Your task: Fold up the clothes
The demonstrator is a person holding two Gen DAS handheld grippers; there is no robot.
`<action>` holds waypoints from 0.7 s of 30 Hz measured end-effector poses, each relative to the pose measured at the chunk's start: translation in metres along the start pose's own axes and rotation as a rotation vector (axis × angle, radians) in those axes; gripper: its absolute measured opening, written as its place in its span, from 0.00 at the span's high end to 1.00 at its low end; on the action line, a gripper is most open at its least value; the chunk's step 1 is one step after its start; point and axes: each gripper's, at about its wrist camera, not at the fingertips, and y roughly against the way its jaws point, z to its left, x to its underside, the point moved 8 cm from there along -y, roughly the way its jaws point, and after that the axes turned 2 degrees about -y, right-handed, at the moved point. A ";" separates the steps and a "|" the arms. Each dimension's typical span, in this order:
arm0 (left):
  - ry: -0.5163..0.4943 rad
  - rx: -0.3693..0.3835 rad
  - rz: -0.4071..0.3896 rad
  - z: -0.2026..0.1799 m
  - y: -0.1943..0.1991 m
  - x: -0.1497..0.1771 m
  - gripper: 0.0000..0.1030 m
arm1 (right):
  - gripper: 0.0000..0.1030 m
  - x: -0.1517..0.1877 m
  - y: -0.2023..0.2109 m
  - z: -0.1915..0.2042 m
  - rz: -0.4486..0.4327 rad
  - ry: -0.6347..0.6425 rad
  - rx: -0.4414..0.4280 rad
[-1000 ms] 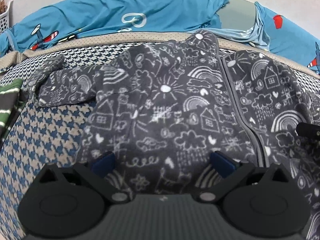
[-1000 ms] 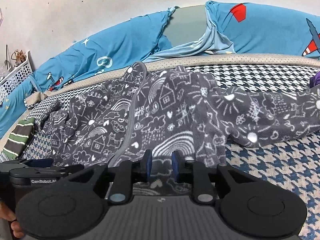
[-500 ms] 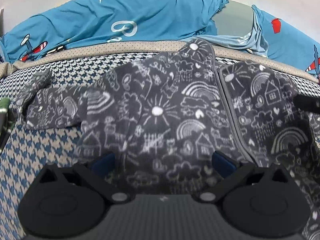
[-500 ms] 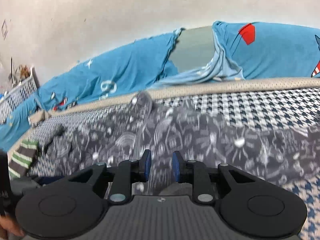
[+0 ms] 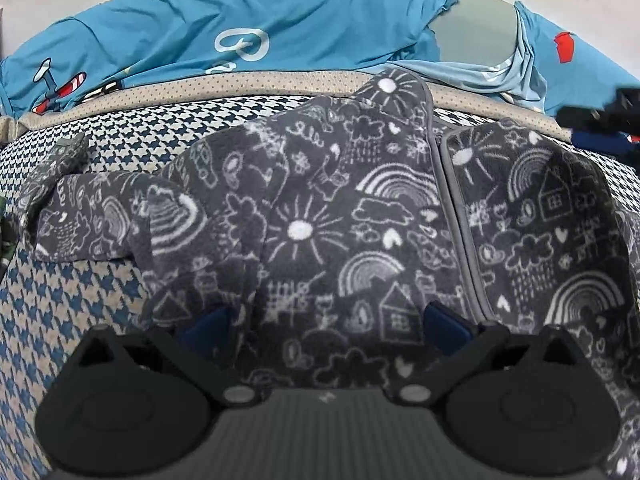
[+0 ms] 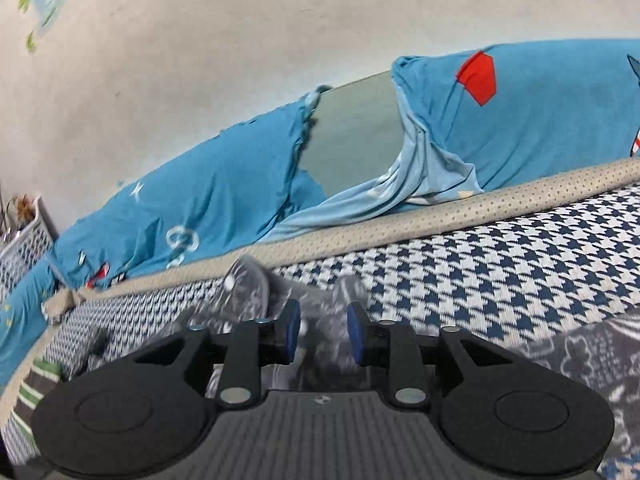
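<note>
So the grey doodle-print fleece jacket [image 5: 320, 216] was spread flat across the middle of the left wrist view, lying on the blue-and-white houndstooth bedspread [image 5: 72, 304]. It had suns, rainbows and little houses all over it, and its grey zipper [image 5: 456, 216] ran top to bottom right of centre. One sleeve [image 5: 88, 216] stuck out toward the left edge of the frame. My left gripper [image 5: 324, 324] sat low in the frame with its blue pads spread wide. The fleece lay between and under them, not pinched as far as I could see.

In the right wrist view my right gripper [image 6: 320, 332] was at bottom centre, its jaws opening. The blue pads [image 6: 292, 330] had a clear gap between them, with blurry fleece behind (too smeared to say if any fabric was touching them). More of the jacket showed at the lower right of that frame.

Behind the bedspread ran a beige dotted edge [image 6: 440, 216]. Beyond that sat blue pillows [image 6: 540, 112] printed with planes and stars. A white basket [image 6: 20, 248] stood at the far left, and something green-striped [image 6: 36, 384] lay at the lower left.
</note>
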 end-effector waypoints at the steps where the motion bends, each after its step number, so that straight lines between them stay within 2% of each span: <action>1: 0.003 0.003 0.000 -0.001 0.000 0.000 0.00 | 0.67 -0.003 -0.004 -0.002 0.000 -0.011 0.002; 4: 0.005 0.008 0.001 -0.002 0.001 -0.001 0.00 | 0.65 -0.011 -0.023 -0.010 0.022 -0.045 0.016; 9: 0.010 0.015 0.005 0.000 0.000 -0.001 0.00 | 0.65 -0.006 -0.053 -0.031 0.111 -0.129 0.020; 15: 0.030 0.021 0.009 0.001 0.000 -0.002 0.00 | 0.61 0.000 -0.074 -0.038 0.194 -0.210 -0.048; 21: 0.030 0.011 0.015 0.001 -0.003 0.000 0.00 | 0.62 0.009 -0.092 -0.036 0.248 -0.181 -0.031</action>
